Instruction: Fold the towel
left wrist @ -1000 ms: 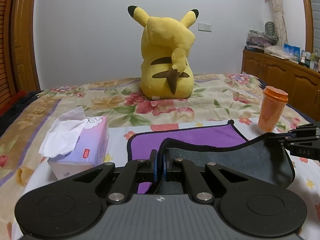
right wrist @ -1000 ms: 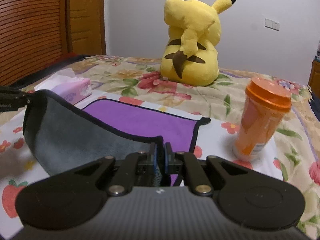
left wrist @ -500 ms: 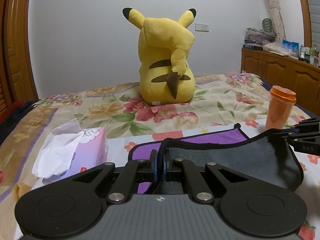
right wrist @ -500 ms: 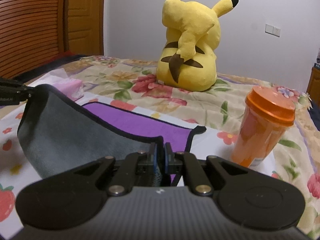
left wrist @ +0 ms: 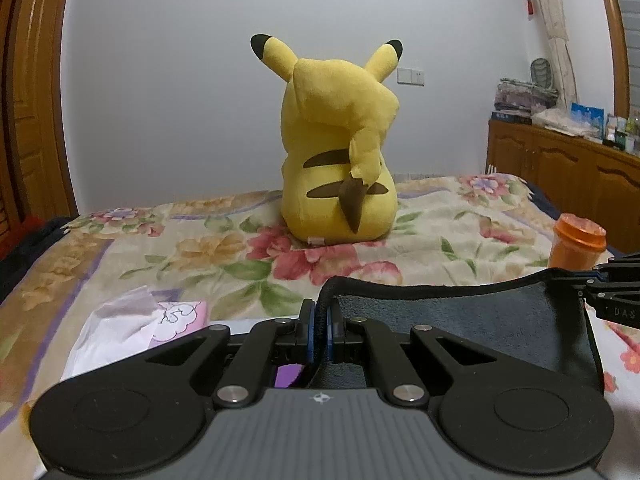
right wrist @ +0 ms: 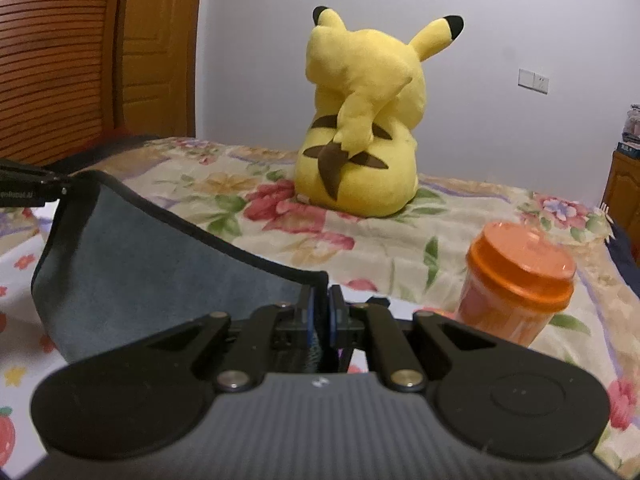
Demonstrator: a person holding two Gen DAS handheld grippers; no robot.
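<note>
The towel (left wrist: 460,320) is grey on the raised side with a black hem, purple on the other face. It hangs stretched between both grippers above the bed. My left gripper (left wrist: 320,322) is shut on one corner of the hem. My right gripper (right wrist: 322,308) is shut on the opposite corner. In the right wrist view the towel (right wrist: 140,256) sags leftward to the left gripper (right wrist: 60,188) at the frame's edge. In the left wrist view the right gripper (left wrist: 576,280) pinches the far corner at the right edge. Only a sliver of purple shows under the left jaws.
A big yellow plush toy (left wrist: 340,160) sits on the floral bedspread (left wrist: 200,256) ahead. An orange lidded cup (right wrist: 516,284) stands close on the right. A tissue box (left wrist: 160,320) lies left. A wooden cabinet (left wrist: 560,168) lines the right wall, a wooden door (right wrist: 156,52) the left.
Both grippers have lifted and carried the held towel edge forward over the purple half, which is now almost hidden. The plush toy looks nearer; the tissue box and cup have slid lower in view.
</note>
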